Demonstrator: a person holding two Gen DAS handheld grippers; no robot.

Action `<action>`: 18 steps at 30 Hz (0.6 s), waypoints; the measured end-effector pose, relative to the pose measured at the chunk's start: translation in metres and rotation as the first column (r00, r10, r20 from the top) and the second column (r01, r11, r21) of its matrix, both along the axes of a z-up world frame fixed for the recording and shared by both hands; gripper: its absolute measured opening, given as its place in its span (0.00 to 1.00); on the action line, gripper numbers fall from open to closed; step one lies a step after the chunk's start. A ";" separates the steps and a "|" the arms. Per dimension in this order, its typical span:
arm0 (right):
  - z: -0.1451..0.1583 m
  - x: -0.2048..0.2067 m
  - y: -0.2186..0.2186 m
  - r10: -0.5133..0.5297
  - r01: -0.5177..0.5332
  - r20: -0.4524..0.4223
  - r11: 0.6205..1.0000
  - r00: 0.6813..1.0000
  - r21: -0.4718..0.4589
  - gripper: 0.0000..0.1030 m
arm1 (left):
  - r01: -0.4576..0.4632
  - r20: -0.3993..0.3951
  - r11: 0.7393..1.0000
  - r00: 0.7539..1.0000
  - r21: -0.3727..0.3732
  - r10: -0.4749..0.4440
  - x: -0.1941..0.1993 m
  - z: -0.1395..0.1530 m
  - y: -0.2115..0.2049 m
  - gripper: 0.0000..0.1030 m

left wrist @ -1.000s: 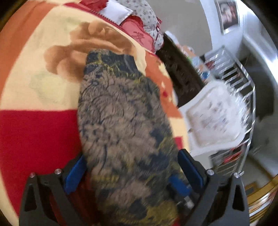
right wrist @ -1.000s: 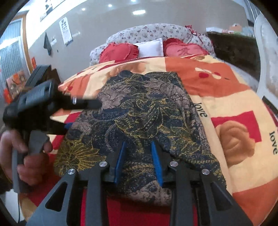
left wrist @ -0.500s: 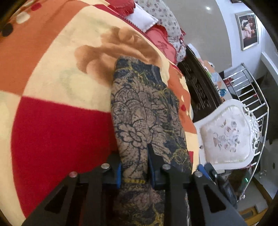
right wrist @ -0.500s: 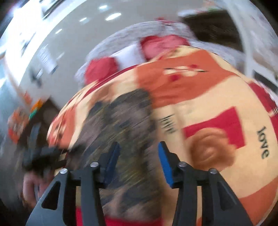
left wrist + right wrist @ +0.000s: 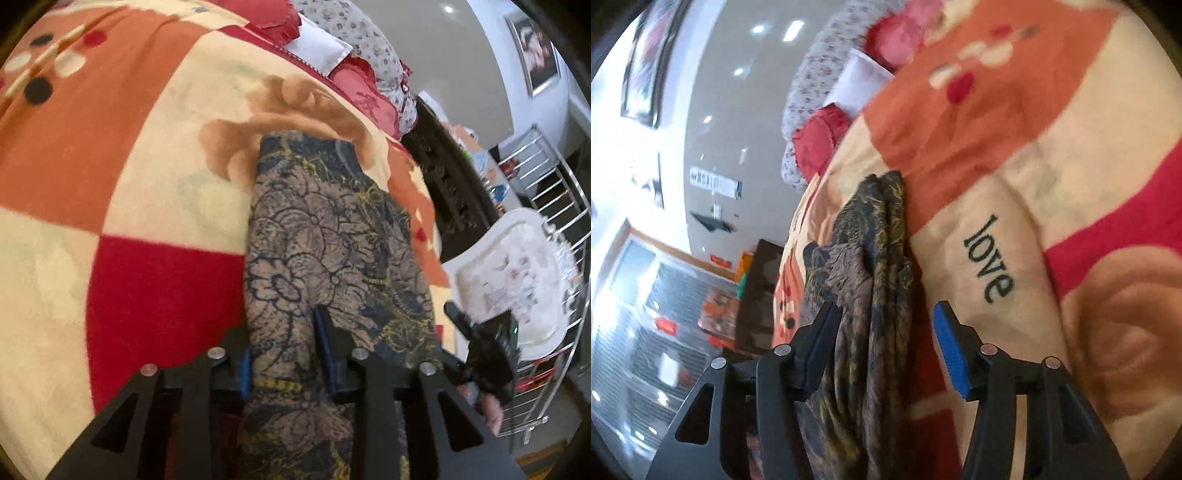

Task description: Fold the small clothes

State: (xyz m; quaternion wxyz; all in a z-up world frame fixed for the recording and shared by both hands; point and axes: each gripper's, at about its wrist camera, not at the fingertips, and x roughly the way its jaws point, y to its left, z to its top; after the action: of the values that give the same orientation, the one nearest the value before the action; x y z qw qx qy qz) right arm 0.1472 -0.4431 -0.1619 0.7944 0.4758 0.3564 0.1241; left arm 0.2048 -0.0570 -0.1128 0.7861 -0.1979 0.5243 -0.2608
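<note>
A dark floral garment [image 5: 325, 240], brown and navy with yellow lines, lies folded lengthwise into a long strip on the bed blanket [image 5: 110, 147]. My left gripper [image 5: 284, 354] is shut on the near end of the garment's left edge. In the right wrist view the same garment [image 5: 871, 266] shows edge-on in stacked layers. My right gripper [image 5: 886, 332] is open, its jaws standing either side of the garment's near end without pinching it. The right gripper's body [image 5: 487, 347] also shows at the right in the left wrist view.
The blanket [image 5: 1052, 166] is red, orange and cream with "love" printed on it. Red and white pillows [image 5: 317, 48] lie at the head. A white chair [image 5: 509, 280] and a metal rack [image 5: 554, 192] stand beside the bed's right edge, near a dark cabinet [image 5: 450, 184].
My left gripper closed on the garment. My right gripper opened, let go and rolled sideways. The garment went from spread wide to a narrow folded strip.
</note>
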 end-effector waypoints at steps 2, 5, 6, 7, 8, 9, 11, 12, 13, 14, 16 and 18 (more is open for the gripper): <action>-0.010 0.008 0.004 0.006 -0.004 -0.033 0.999 0.999 0.052 0.54 | 0.010 -0.005 1.000 1.000 0.003 -0.010 0.001 -0.002 -0.004 0.41; -0.017 0.012 0.004 0.006 -0.001 -0.065 0.997 0.998 0.075 0.54 | 0.019 -0.008 1.000 1.000 -0.002 -0.019 0.002 -0.003 -0.006 0.48; -0.017 0.013 0.004 0.007 -0.002 -0.059 0.996 0.998 0.086 0.54 | 0.022 -0.006 1.000 1.000 -0.006 -0.022 0.002 -0.003 -0.007 0.49; -0.017 0.013 0.004 0.024 -0.018 -0.044 0.991 0.999 0.129 0.54 | 0.025 -0.004 1.000 1.000 -0.009 -0.025 0.002 -0.003 -0.007 0.52; -0.018 0.013 0.005 0.049 -0.044 -0.019 0.981 0.999 0.191 0.54 | 0.027 -0.003 1.000 1.000 -0.012 -0.027 0.003 -0.002 -0.009 0.55; -0.018 0.012 0.007 0.067 -0.068 0.008 0.971 0.998 0.231 0.54 | 0.029 -0.001 0.999 1.000 -0.014 -0.029 0.003 -0.002 -0.010 0.57; -0.013 0.012 0.010 0.091 -0.098 0.046 0.973 0.995 0.211 0.56 | 0.035 0.005 0.999 0.999 -0.025 -0.035 0.003 -0.002 -0.012 0.64; -0.009 0.015 0.016 0.116 -0.121 0.044 0.983 0.992 0.140 0.57 | 0.037 0.009 0.999 0.999 -0.029 -0.036 0.003 -0.001 -0.013 0.66; -0.008 0.019 0.022 0.143 -0.145 0.020 0.987 0.989 0.073 0.57 | 0.039 0.012 0.999 0.999 -0.032 -0.039 0.004 -0.001 -0.015 0.70; -0.005 0.023 0.031 0.168 -0.168 -0.008 0.986 0.986 0.000 0.57 | 0.042 0.016 0.999 0.999 -0.032 -0.041 0.004 -0.001 -0.017 0.73; 0.002 0.027 0.043 0.192 -0.192 -0.015 0.972 0.981 -0.134 0.57 | 0.043 0.017 0.999 0.999 -0.026 -0.042 0.005 0.001 -0.020 0.76; 0.007 0.031 0.050 0.183 -0.182 -0.016 0.958 0.983 -0.220 0.56 | 0.033 0.010 0.999 0.999 -0.026 -0.033 0.008 0.002 -0.020 0.76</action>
State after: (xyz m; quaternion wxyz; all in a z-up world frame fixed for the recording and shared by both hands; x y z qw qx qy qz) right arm 0.1779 -0.3932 -0.1546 0.8282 0.3497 0.4087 0.1575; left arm 0.2131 -0.0769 -0.1112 0.7816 -0.1983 0.5203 -0.2814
